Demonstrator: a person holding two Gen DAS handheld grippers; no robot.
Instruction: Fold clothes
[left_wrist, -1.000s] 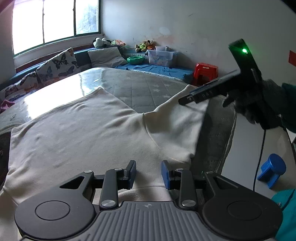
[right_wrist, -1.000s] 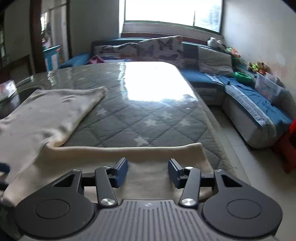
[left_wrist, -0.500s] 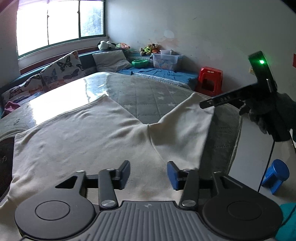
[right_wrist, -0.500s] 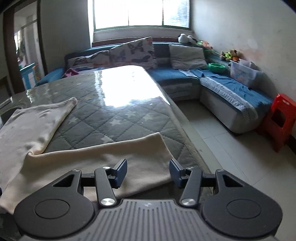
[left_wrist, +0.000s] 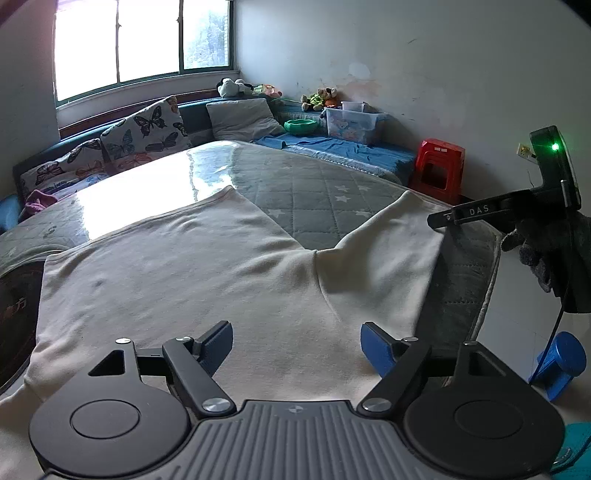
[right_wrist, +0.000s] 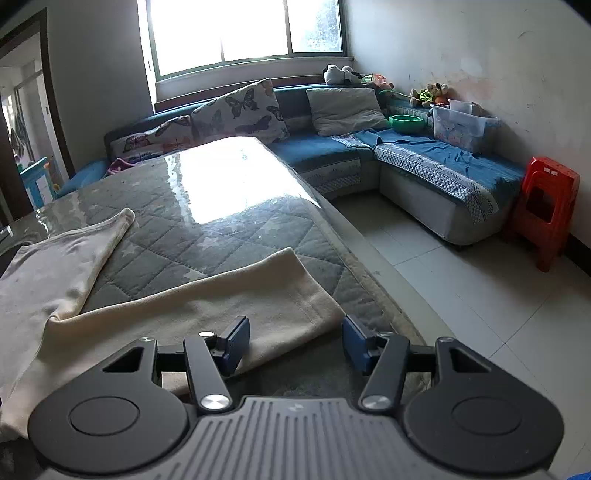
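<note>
Cream cloth, a long-sleeved garment (left_wrist: 177, 280), lies flat on the quilted table (left_wrist: 314, 184), and I go over it from left to right. Its body spreads at the left, in front of my left gripper (left_wrist: 297, 341), which hovers just above the cloth with its jaws wide apart and nothing between them. From the body one sleeve (right_wrist: 207, 306) runs to the right, with its long axis across the table toward the right edge, and its cuff end lies close to that edge. My right gripper (right_wrist: 295, 341) is the nearer one to this end; it is also wide open and empty, with the left finger over the sleeve and the right finger past it. I judge the sleeve must be taken here and carried back leftward over the body. The fabric looks soft and thick, with only small wrinkles.
</note>
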